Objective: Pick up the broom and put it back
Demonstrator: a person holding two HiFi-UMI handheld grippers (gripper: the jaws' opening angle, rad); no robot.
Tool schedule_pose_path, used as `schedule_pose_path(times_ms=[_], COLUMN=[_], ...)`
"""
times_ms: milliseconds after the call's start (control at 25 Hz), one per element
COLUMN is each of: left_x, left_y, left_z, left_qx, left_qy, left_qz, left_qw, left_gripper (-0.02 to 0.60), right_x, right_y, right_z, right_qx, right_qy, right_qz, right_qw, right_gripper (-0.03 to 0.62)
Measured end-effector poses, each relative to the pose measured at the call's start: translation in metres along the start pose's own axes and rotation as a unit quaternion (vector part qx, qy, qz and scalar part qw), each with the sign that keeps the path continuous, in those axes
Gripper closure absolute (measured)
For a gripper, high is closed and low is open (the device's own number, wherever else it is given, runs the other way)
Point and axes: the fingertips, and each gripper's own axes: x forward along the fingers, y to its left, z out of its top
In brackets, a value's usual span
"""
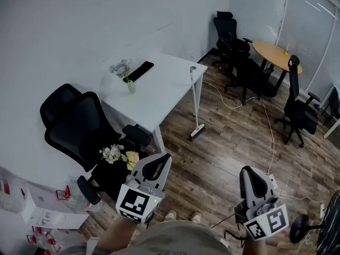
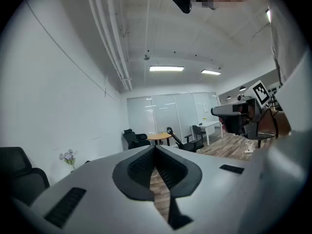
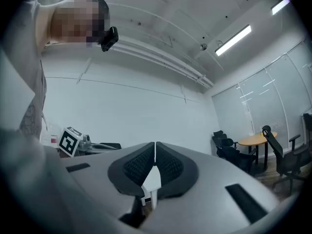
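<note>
Your left tool (image 1: 161,161) and right tool (image 1: 249,177), both pinched closed and empty, face the broom (image 1: 195,101) leaning on the white worktop (image 1: 164,84); a careless nudge could topple it.

My left claw (image 2: 156,150) has its jaws closed tip to tip, with nothing between them. Brown wood-plank floor (image 2: 161,189) shows through the gap behind the tips. Straight beyond it stand a round wooden desk (image 2: 158,137) and black office chairs (image 2: 134,139). Pale purple flowers (image 2: 68,156) sit off to its left.
</note>
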Motion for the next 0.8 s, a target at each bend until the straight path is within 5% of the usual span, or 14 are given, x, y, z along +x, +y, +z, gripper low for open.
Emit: schedule_pose_path(times_ms=[240, 600, 800], left_x=[0.003, 0.014, 0.025], left_y=[-0.014, -0.043, -0.055], left_z=[0.006, 0.008, 0.017], left_qx=[0.008, 0.003, -0.025], left_qy=[-0.001, 0.004, -0.018], left_qz=[0.009, 0.017, 0.036], left_qw=[0.9999, 0.9998, 0.9989], left_gripper=[0.565, 0.565, 0.565], right_x=[-0.015, -0.033, -0.05], right_y=[-0.018, -0.033, -0.047], right_z=[0.0, -0.001, -0.002], right_qx=[0.006, 0.015, 0.019], right_qy=[0.003, 0.006, 0.004], right_qz=[-0.017, 0.017, 0.026], right_qw=[1.0, 1.0, 0.999], right_gripper=[0.559, 0.559, 0.559])
